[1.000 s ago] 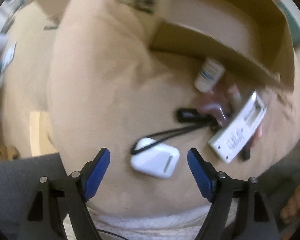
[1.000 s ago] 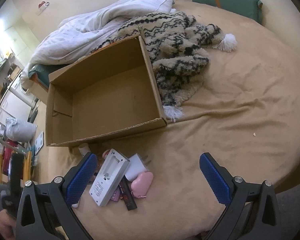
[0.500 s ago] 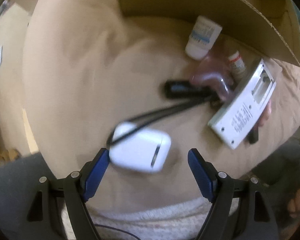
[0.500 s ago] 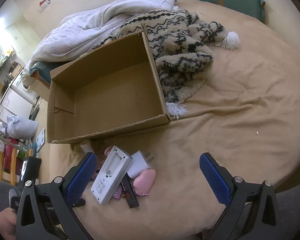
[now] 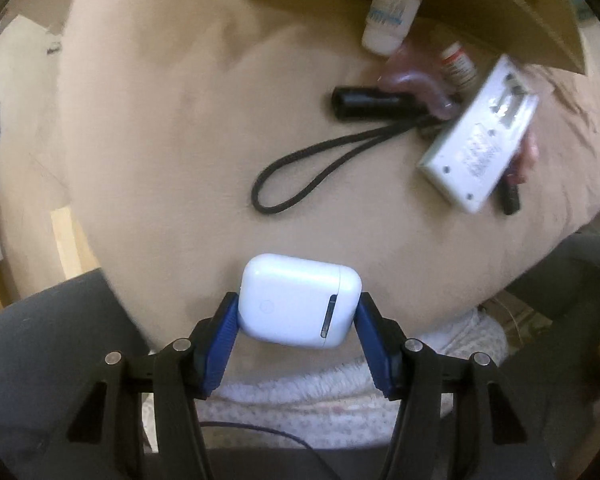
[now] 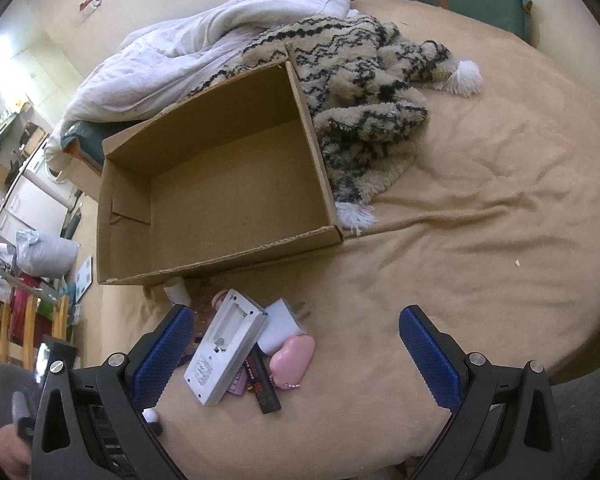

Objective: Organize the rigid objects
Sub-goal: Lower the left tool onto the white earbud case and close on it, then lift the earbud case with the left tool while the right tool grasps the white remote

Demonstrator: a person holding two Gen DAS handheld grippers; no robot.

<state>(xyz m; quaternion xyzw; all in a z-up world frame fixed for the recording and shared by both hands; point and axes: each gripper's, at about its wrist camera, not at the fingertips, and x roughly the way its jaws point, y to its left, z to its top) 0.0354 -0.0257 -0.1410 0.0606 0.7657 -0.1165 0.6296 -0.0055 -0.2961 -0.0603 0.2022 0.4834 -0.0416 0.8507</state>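
White and glossy, the earbud case (image 5: pixel 298 300) sits clamped between the blue pads of the left tool (image 5: pixel 298 316), whose jaws have just been closing and now press on both of its short sides; it is at the near edge of the bed (image 5: pixel 160 120), well apart from the cardboard box (image 5: pixel 500 4) at the top of the left wrist view. Between case and box lie the rest of the loose things: a black cylinder with a looped cord (image 5: pixel 376 102), a white battery charger (image 5: pixel 480 148), a white bottle (image 5: pixel 388 20) touching the box's near wall, and a small red-labelled vial (image 5: pixel 458 66) just beside it. In the right wrist view the box (image 6: pixel 220 184) stands open and its floor is bare, so by my reading nothing has been sorted into it yet. Just in front of its near wall the heap shows again: the charger (image 6: pixel 224 348), a white plug adapter (image 6: pixel 280 324), a pink heart-shaped piece (image 6: pixel 292 358) and a black stick (image 6: pixel 264 388). The right tool (image 6: pixel 296 356) hangs over that heap with its jaws spread wide, gripping nothing. A patterned knit blanket (image 6: pixel 360 92) lies against the box's right wall. The task looks barely begun: one item is grasped, and every other piece waits outside the box.
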